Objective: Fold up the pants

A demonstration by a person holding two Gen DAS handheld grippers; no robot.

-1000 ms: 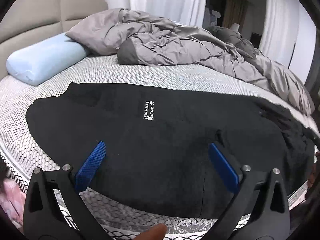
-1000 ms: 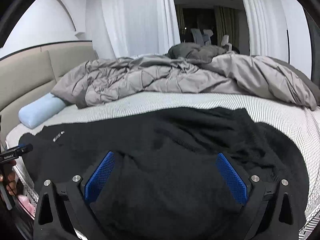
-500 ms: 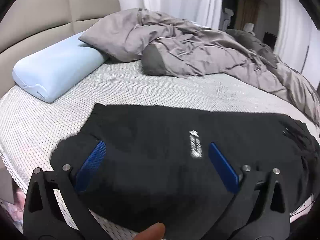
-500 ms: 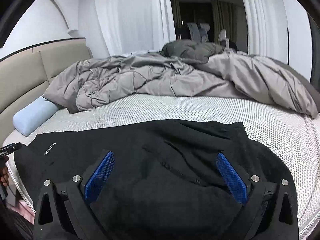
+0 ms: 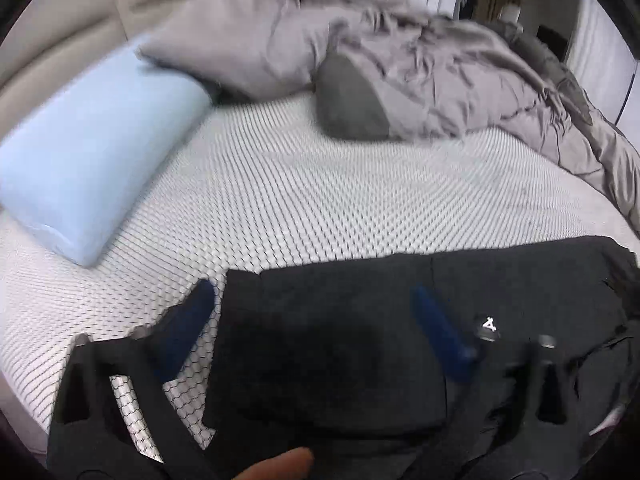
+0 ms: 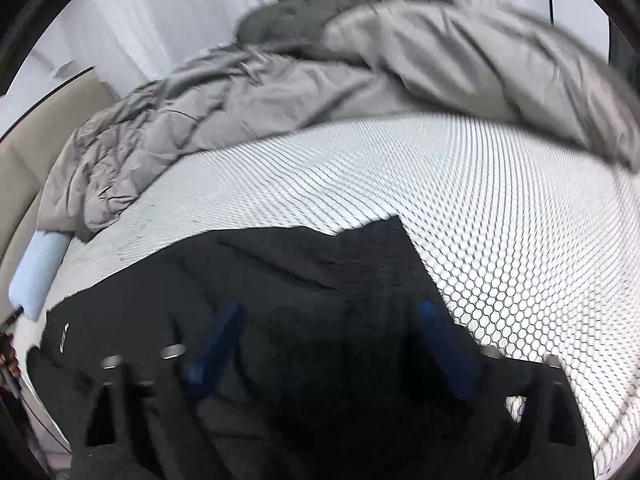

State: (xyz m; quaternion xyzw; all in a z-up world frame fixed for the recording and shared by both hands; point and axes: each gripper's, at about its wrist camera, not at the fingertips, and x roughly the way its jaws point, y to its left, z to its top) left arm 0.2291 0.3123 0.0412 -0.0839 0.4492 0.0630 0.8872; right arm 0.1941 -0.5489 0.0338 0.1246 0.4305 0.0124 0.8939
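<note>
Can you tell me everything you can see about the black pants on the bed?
The black pants are dark, soft-looking cloth, spread mostly flat along the near edge of the white honeycomb-patterned mattress. A small white logo is printed on them. In the right wrist view their surface shows long creases and one end has a notched outline. The left gripper and right gripper are just above the two ends, jaws closing, pads not yet pinching the cloth. The pictures are blurred, so finer details are unclear.

A small white mark like an "A" or "4" stands on the black pants (image 5: 489,324), lower right; the rest is unreadable.
</note>
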